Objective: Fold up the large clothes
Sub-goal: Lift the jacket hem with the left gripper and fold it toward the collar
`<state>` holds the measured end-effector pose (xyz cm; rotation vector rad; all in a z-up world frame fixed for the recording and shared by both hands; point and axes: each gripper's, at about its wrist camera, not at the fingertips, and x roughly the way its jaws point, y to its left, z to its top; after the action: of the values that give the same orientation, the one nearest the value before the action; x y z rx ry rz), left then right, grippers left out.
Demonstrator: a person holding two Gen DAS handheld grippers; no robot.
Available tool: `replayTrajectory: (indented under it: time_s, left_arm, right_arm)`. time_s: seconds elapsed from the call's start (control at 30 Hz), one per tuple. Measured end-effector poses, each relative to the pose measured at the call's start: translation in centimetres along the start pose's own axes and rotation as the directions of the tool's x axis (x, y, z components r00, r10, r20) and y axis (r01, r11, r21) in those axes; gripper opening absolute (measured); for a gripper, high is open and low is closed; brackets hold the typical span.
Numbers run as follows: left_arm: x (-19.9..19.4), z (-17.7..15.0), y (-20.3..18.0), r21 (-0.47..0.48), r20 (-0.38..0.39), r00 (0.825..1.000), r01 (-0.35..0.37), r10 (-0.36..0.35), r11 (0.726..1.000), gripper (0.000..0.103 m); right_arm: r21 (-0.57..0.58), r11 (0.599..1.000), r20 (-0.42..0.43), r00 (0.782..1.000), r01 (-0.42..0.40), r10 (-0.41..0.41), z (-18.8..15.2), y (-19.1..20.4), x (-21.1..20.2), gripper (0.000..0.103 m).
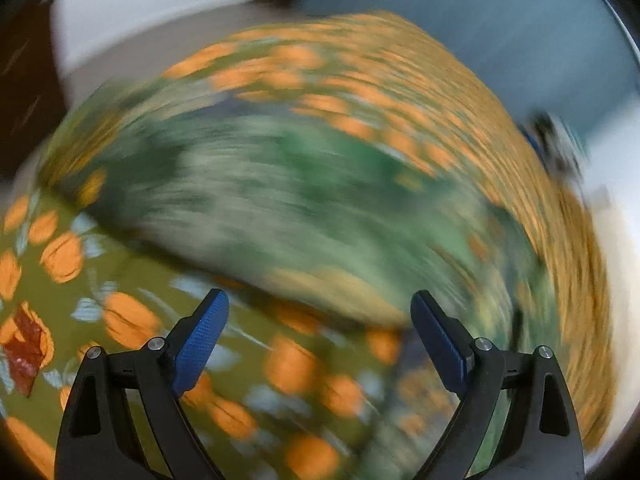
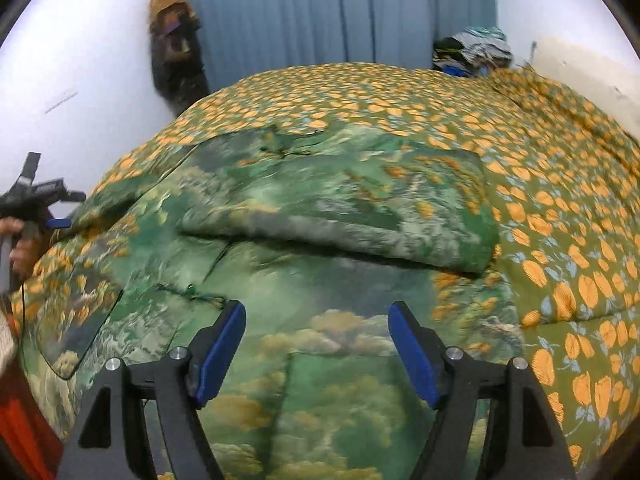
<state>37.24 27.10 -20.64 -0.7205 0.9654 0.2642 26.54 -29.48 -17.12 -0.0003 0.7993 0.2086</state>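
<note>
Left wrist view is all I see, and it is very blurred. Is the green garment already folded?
Observer: Partly. The green garment has its far part folded over itself; the near part lies flat on the bedspread.
Operator: Does the right gripper hold it?
Observer: No. The right gripper is open above the near part, with nothing between its jaws.
Operator: Are other clothes nearby?
Observer: A pile of clothes sits at the bed's far corner, by the curtain.

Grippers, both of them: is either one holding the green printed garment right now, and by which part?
Nothing is held. The left gripper and the right gripper both stand open with empty jaws above the green landscape-print garment, which lies partly folded on the orange-leaf bedspread.
</note>
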Motion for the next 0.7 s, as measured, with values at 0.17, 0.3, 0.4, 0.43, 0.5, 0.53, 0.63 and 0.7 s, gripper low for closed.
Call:
replayTrajectory:
  time_s: [0.17, 0.3, 0.4, 0.43, 0.5, 0.53, 0.63, 0.7]
  left_arm:
    - [2.8, 2.9, 6.6, -0.3, 0.055, 0.998, 0.038, -0.023, 0.953, 0.093]
    - [2.5, 4.1, 7.9, -0.399, 0.137, 0.99, 0.068, -0.014, 0.915, 0.076]
    - [1.6, 4.3, 5.4, -0.284, 0.156, 0.986, -0.018, 0.065, 0.959, 0.016]
    - [1.1, 4.3, 4.3, -0.237, 0.165, 0.981, -0.056, 0.097, 0.97, 0.013]
    - [-0.9, 4.1, 0.9, -0.097, 0.227, 0.963, -0.126, 0.145, 0.987, 0.011]
    - [-1.7, 4.2, -0.4, -0.043, 0.258, 0.954, -0.147, 0.153, 0.988, 0.011]
    - [-5.6, 2.9, -8.3, 0.227, 0.405, 0.905, -0.239, 0.132, 0.944, 0.01]
    - [-7.2, 0.8, -14.1, 0.415, 0.49, 0.868, -0.306, 0.073, 0.857, 0.01]
  right_arm:
    - [-0.048, 0.999, 0.005, 1.0, -0.017, 0.018, -0.2, 2.3, 0.0, 0.075]
    - [-0.055, 0.998, -0.027, 0.999, -0.034, 0.032, -0.8, 3.0, 0.6, 0.075]
    - [-0.043, 0.998, -0.038, 0.998, -0.042, 0.04, -1.0, 3.0, 0.9, 0.075]
    - [-0.036, 0.998, -0.037, 0.998, -0.047, 0.045, -1.0, 3.0, 1.0, 0.075]
    - [-0.028, 0.998, -0.03, 0.998, -0.055, 0.054, -1.0, 2.9, 1.0, 0.075]
    - [-0.027, 0.998, -0.027, 0.998, -0.058, 0.057, -0.9, 3.0, 0.9, 0.075]
    - [-0.027, 0.997, -0.016, 0.998, -0.068, 0.067, -0.9, 3.0, 0.6, 0.075]
    - [-0.025, 0.997, -0.015, 0.997, -0.07, 0.07, -1.0, 2.9, 0.5, 0.075]
